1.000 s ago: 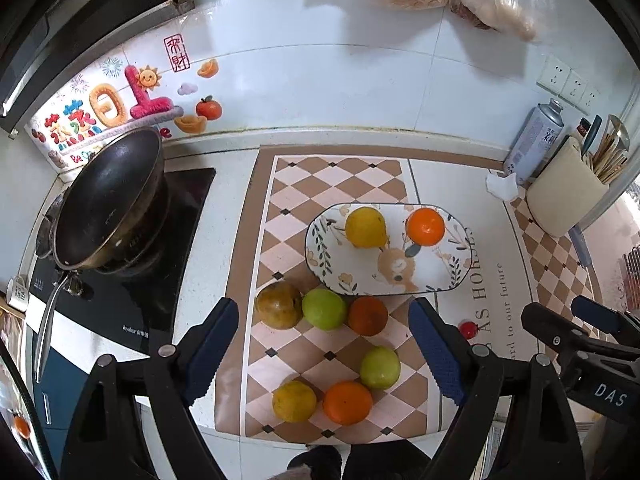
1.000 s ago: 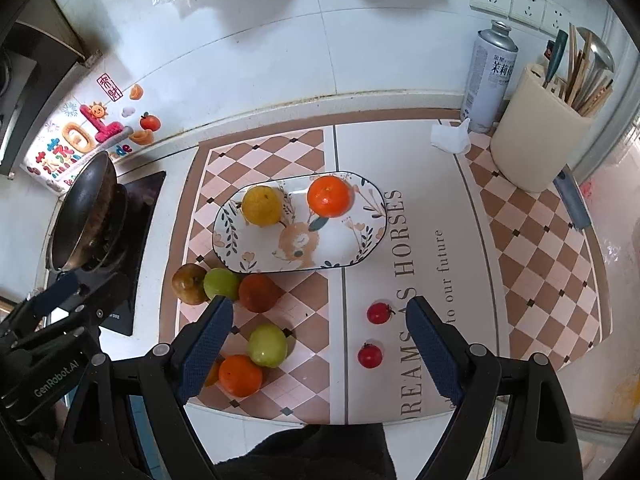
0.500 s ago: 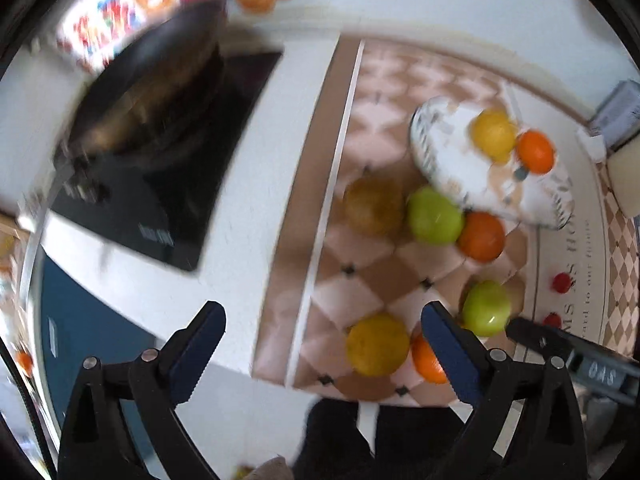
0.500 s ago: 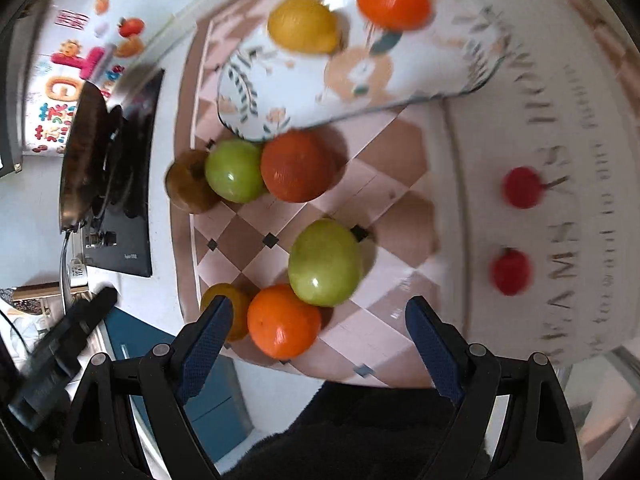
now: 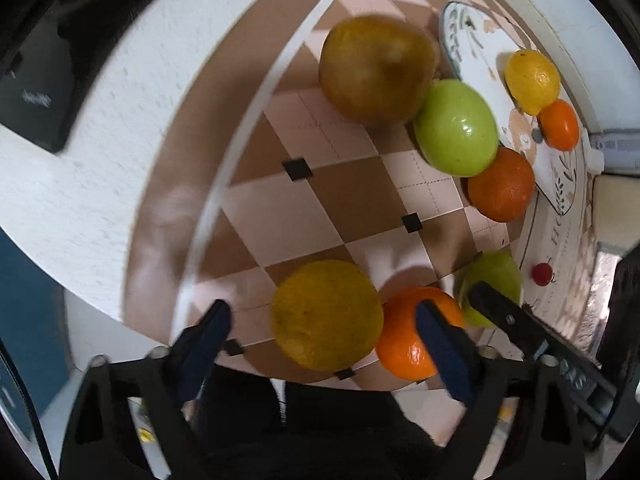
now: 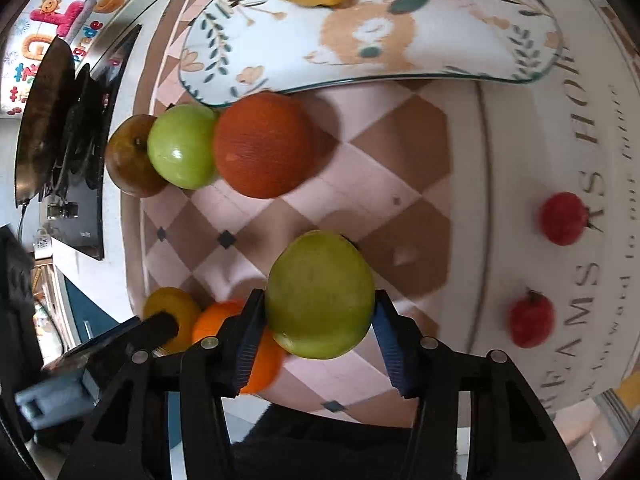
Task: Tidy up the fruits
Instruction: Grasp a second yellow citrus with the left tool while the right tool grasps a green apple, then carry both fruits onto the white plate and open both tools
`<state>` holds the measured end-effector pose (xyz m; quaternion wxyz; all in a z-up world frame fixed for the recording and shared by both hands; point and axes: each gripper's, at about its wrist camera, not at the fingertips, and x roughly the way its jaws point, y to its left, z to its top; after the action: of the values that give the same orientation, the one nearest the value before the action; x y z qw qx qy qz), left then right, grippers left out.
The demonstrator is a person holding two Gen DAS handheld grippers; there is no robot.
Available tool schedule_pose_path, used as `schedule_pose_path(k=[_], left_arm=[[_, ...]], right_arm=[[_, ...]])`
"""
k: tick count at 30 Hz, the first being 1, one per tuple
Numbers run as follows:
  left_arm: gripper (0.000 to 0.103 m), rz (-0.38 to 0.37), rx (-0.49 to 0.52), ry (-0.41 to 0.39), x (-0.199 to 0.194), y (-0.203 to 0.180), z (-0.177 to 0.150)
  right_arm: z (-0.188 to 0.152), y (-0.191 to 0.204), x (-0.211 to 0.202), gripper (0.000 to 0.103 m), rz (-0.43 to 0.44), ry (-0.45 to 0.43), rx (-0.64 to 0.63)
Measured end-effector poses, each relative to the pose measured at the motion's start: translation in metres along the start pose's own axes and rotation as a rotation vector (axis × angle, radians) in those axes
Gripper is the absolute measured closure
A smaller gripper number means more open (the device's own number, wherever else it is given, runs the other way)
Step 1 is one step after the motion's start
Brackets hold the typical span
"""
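Observation:
My right gripper (image 6: 320, 326) has both pads against a green apple (image 6: 320, 294) that rests on the checkered mat (image 6: 384, 168). My left gripper (image 5: 326, 338) is open around a dull yellow fruit (image 5: 326, 314), its pads apart from it. An orange (image 5: 412, 332) lies between the two fruits. A brown pear (image 5: 376, 68), a second green apple (image 5: 456, 126) and a dark orange (image 5: 502, 184) line the patterned oval plate (image 6: 420, 32). The plate holds a lemon (image 5: 532, 80) and an orange (image 5: 560, 124).
Two small red fruits (image 6: 564, 218) (image 6: 530, 318) lie on the mat at the right. A black pan (image 6: 44, 116) sits on the cooktop (image 6: 86, 184) at the left. The counter edge runs close below the near fruits.
Both grippers have dropped low toward the near fruits. The right one has narrowed from wide open onto the green apple. The left one has come around the yellow fruit.

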<state>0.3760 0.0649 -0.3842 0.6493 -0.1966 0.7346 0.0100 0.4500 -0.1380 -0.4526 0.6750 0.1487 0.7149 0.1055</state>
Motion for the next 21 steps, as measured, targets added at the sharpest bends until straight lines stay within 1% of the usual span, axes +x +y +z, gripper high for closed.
schedule_pose_path(k=[1, 2, 3, 4, 5, 7, 9, 13, 18, 21], left_arm=[[0.039, -0.007, -0.006, 0.01, 0.004, 0.001, 0.0], [0.045, -0.021, -0.006, 0.021, 0.007, 0.001, -0.002], [0.046, -0.024, -0.004, 0.014, 0.006, 0.002, -0.002], [0.046, -0.011, 0.003, 0.006, 0.005, 0.001, -0.004], [0.046, 0.02, 0.024, -0.011, 0.003, 0.0, -0.005], [0.046, 0.045, 0.045, -0.034, -0.001, 0.0, -0.005], [0.046, 0.049, 0.055, -0.031, -0.002, -0.001, -0.001], [0.046, 0.089, 0.099, -0.046, -0.003, -0.014, 0.004], [0.046, 0.094, 0.12, -0.041, -0.003, -0.024, 0.006], [0.046, 0.098, 0.129, -0.04, -0.004, -0.026, 0.004]], right_arm=[[-0.001, -0.005, -0.003, 0.047, -0.009, 0.001, 0.002], [-0.002, -0.009, -0.005, 0.047, -0.016, 0.0, 0.005], [-0.003, -0.014, -0.006, 0.047, -0.022, -0.002, 0.011], [-0.003, -0.019, -0.008, 0.047, -0.025, -0.001, 0.012], [-0.004, -0.023, -0.01, 0.047, -0.03, -0.002, 0.015], [-0.005, -0.028, -0.012, 0.047, -0.036, -0.001, 0.019], [-0.004, -0.034, -0.01, 0.047, -0.025, 0.016, 0.038], [-0.003, -0.039, -0.014, 0.047, -0.011, 0.002, 0.057], [-0.001, -0.037, -0.011, 0.047, -0.032, 0.009, 0.056], [-0.002, -0.037, -0.01, 0.047, -0.029, 0.008, 0.052]])
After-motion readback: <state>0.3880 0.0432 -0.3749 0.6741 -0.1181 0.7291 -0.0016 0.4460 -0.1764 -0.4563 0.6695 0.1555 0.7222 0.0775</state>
